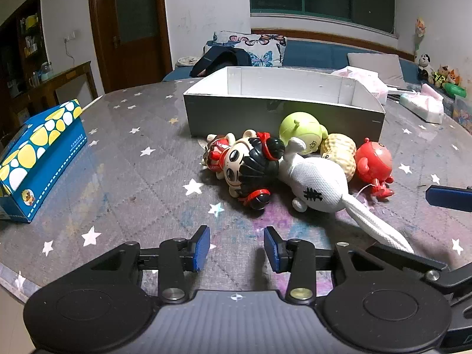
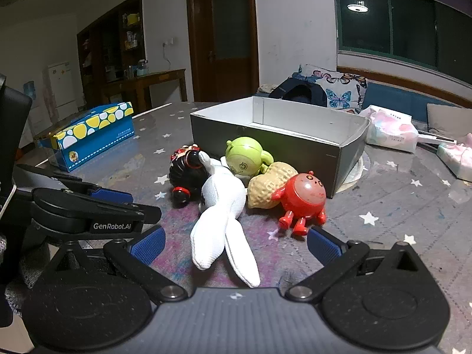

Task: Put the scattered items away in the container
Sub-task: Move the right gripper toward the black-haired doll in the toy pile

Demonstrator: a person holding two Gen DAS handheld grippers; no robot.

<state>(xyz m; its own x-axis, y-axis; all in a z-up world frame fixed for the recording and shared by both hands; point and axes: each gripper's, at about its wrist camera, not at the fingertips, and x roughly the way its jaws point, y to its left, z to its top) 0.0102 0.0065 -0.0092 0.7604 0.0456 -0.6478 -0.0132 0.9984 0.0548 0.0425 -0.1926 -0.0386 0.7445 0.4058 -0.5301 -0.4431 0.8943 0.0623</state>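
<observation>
A grey open box (image 1: 283,112) (image 2: 274,138) stands on the table, white inside. In front of it lies a heap of toys: a black-haired doll (image 1: 250,168) (image 2: 185,171), a white plush rabbit (image 1: 318,185) (image 2: 221,206), a green figure (image 1: 301,129) (image 2: 244,155), a peanut toy (image 1: 339,153) (image 2: 268,185) and a red round figure (image 1: 373,162) (image 2: 303,197). My left gripper (image 1: 237,247) is open and empty, short of the doll. My right gripper (image 2: 236,243) is open, its fingers either side of the rabbit's ears, not touching.
A blue tissue box (image 1: 38,156) (image 2: 94,132) with yellow and white spots sits at the left. Pink-white tissue packs (image 2: 392,131) lie right of the grey box. The right gripper's blue fingertip (image 1: 448,197) shows at the right edge of the left wrist view.
</observation>
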